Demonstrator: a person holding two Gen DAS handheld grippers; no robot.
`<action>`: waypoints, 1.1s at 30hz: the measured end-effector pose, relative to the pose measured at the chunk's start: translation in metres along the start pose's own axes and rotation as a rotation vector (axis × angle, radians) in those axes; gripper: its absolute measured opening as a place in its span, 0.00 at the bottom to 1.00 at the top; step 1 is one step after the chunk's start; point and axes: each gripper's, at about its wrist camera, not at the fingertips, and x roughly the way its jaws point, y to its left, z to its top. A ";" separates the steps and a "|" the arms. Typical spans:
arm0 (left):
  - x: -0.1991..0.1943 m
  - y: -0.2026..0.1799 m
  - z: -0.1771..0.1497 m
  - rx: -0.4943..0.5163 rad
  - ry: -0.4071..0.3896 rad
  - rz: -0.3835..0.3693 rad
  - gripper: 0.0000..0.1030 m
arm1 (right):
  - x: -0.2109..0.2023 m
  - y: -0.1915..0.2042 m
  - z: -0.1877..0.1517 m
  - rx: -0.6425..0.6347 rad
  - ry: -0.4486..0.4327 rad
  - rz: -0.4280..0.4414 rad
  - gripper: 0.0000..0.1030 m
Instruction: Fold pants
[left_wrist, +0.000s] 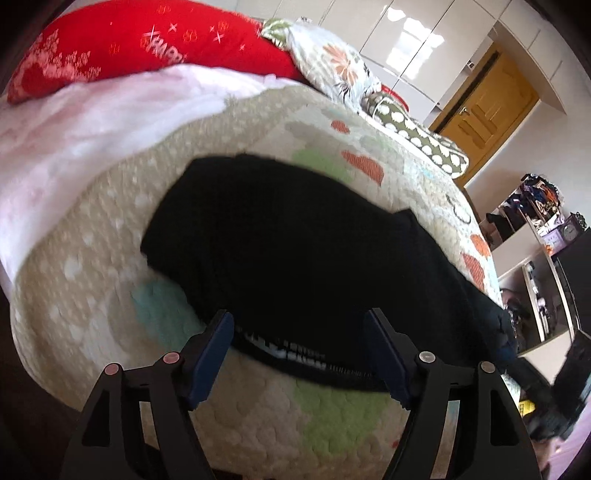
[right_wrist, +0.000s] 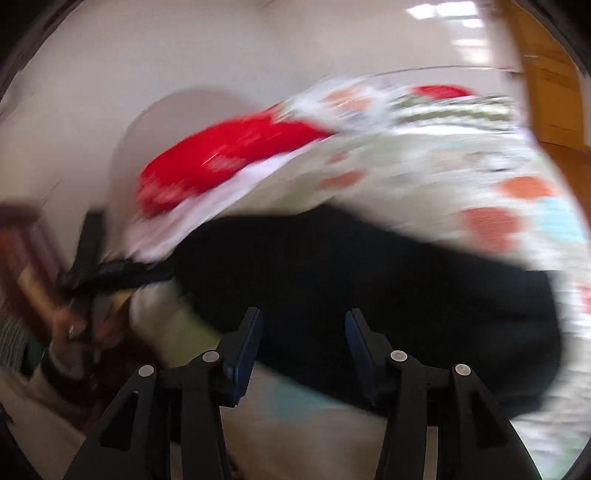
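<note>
1. Left wrist view, sharp: bed (left_wrist: 110, 229) under a quilted cover printed with orange, green and pale blue shapes. The right wrist view shows the same cover (right_wrist: 461, 177) only as a motion-smeared blur.
2. Black pants (left_wrist: 288, 251), lying folded on the quilt at mid-bed, waistband edge nearest the camera with white lettering showing inside it. The right wrist view has them (right_wrist: 369, 295) as a dark band across the cover, no detail legible.
3. Red pillow (left_wrist: 140, 48) with white print, at the head of the bed; a pink blanket (left_wrist: 92, 125) lies just below it. Seen also in the right wrist view (right_wrist: 229, 158), blurred.
4. Floral pillow (left_wrist: 332, 62) and green dotted cushion (left_wrist: 417, 136), beside the red one. Left view alone shows their prints.
5. Wooden door (left_wrist: 487, 103) and open shelving (left_wrist: 535, 236), left view; the right view gives only a door edge (right_wrist: 554, 85).
6. Left gripper (left_wrist: 299, 325): fingers wide apart, straddling the waistband edge, pads not pressing it.
7. Right gripper (right_wrist: 304, 321): fingers partly apart over the pants' near edge, nothing clamped between them.
</note>
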 end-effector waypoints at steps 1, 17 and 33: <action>0.002 0.000 -0.002 0.003 0.011 -0.001 0.71 | 0.018 0.015 -0.003 -0.056 0.027 0.004 0.44; 0.036 0.008 0.017 -0.109 -0.025 -0.032 0.49 | 0.093 0.031 -0.007 -0.270 0.104 -0.150 0.22; 0.020 0.026 -0.014 -0.048 -0.009 -0.019 0.14 | 0.093 0.049 -0.019 -0.136 0.194 0.044 0.02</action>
